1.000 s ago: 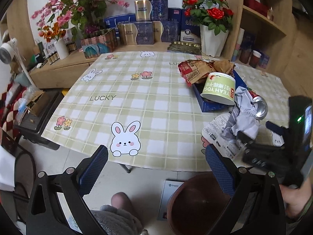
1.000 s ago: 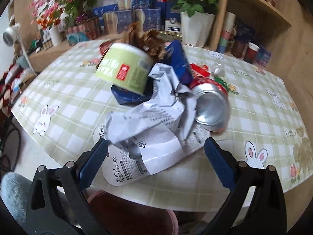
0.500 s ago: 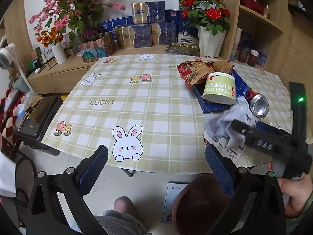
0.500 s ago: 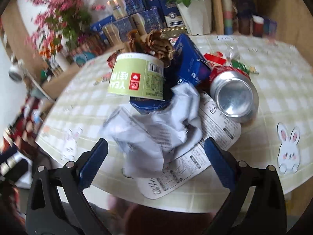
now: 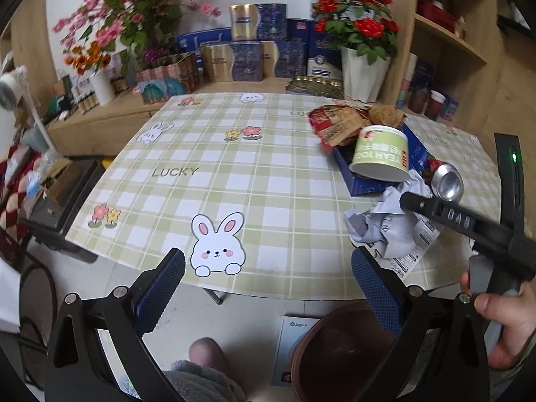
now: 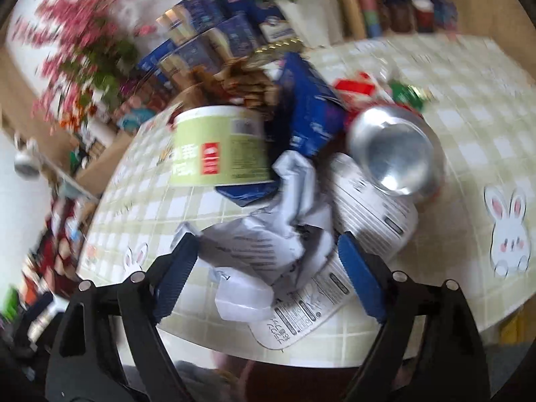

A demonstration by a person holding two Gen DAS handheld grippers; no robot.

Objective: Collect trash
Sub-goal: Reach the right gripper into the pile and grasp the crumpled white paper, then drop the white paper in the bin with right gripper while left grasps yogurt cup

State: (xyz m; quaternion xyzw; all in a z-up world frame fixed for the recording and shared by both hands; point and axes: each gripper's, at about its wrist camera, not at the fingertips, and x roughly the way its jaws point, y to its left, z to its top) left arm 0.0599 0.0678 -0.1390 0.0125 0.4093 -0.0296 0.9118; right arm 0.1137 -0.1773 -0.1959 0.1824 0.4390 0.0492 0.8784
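Right gripper (image 6: pixel 264 264) jaws gaping wide around crumpled paper (image 6: pixel 268 251), not clamping; blur smearing yogurt cup (image 6: pixel 217 147) behind paper. Left gripper (image 5: pixel 268 288) gaping, holding nothing.

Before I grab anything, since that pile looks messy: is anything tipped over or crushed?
Yes. The green tub lies on its side on the blue box, the silver can lies tipped, and the crumpled paper is crushed between the right gripper fingers.

The tablecloth (image 5: pixel 214 181) is pale green-and-white check with white rabbits and small flowers. A light green tub (image 5: pixel 380 157) lies in a dark blue box (image 5: pixel 360 184); the crumpled paper (image 6: pixel 268 234) is white with black print.
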